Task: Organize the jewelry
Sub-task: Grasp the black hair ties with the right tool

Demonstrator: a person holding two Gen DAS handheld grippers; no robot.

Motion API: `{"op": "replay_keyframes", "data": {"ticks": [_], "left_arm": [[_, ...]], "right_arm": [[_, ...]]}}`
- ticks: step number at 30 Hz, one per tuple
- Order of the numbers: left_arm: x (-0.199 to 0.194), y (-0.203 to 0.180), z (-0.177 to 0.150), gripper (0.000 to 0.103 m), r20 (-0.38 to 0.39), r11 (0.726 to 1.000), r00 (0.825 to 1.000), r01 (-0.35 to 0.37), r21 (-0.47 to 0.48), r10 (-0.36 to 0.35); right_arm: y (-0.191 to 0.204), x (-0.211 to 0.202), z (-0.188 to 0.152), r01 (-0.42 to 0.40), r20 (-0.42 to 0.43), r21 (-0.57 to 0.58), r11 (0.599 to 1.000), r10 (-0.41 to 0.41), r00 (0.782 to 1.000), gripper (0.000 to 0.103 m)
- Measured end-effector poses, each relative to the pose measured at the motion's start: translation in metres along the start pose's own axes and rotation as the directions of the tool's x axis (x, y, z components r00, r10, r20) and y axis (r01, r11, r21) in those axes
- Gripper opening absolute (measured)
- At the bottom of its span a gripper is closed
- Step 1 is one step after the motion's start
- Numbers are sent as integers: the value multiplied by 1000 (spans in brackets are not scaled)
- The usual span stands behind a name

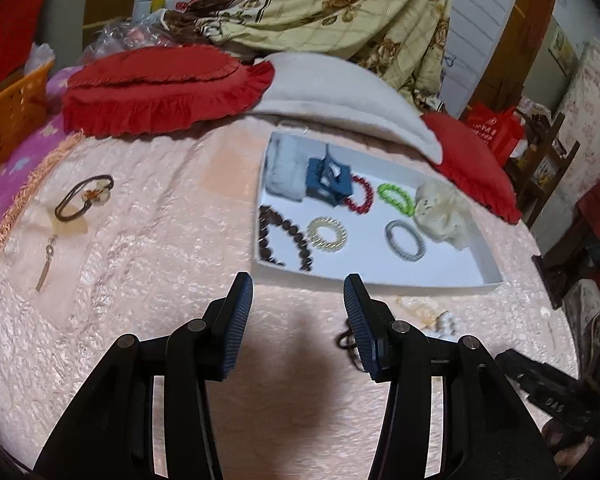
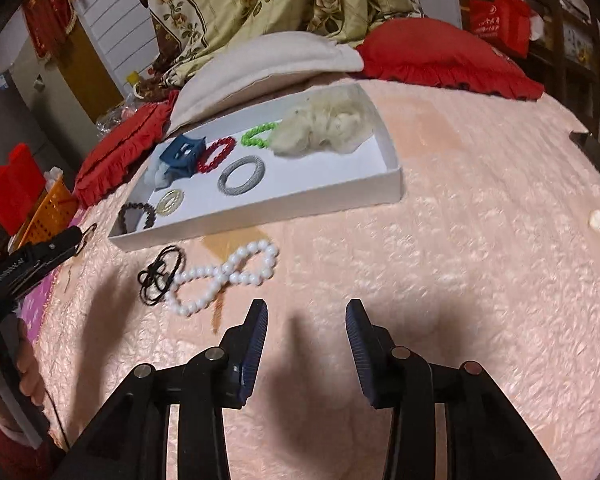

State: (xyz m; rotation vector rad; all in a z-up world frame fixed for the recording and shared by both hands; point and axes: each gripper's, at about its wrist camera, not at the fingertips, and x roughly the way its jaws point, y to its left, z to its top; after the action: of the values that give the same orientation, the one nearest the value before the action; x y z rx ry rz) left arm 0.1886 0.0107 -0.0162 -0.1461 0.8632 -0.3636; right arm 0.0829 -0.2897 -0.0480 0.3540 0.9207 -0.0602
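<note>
Currently | left tongs apart, empty | right tongs apart, empty | pearl necklace on bed, left of centre, just below white tray | risk: touching black cord snags, dragging along.

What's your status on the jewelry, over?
Left gripper and right gripper open, empty. Pearl necklace and black cord outside white tray. Nothing blocking.
</note>
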Motion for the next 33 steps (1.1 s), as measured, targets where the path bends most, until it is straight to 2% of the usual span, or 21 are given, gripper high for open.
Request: {"op": "replay_keyframes", "data": {"ticks": [6, 11, 17, 20, 26, 29, 33], "left_arm": [[-5, 21, 5, 47, 18, 999, 999, -45, -28, 46], [-1, 38, 7, 47, -14, 995, 999, -50, -83, 49], [3, 38, 6, 47, -29, 995, 999, -41, -88, 39], [4, 38, 6, 47, -32, 995, 998, -47, -83, 44], [4, 47, 8, 47, -32, 992, 999, -41, -121, 37], [4, 51, 8, 47, -36, 990, 999, -39, -137, 35], [5, 49, 7, 47, -38, 991, 999, -40, -129, 35]], "right_arm": [[34, 15, 16, -72, -25, -34, 997, 71, 997, 39], [77, 47, 26, -135, -61, -98, 986, 130, 990, 39], [112, 76, 30, -140, -115, -179, 974, 121, 986, 37], [117, 92, 34, -134, -154, -169, 976, 108, 982, 37], [131, 103, 34, -177, -186, -166, 970, 145, 972, 37], [145, 104, 29, -159, -182, -224, 961, 119, 976, 37], [167, 103, 15, -54, -120, -363, 930, 10, 993, 37]]}}
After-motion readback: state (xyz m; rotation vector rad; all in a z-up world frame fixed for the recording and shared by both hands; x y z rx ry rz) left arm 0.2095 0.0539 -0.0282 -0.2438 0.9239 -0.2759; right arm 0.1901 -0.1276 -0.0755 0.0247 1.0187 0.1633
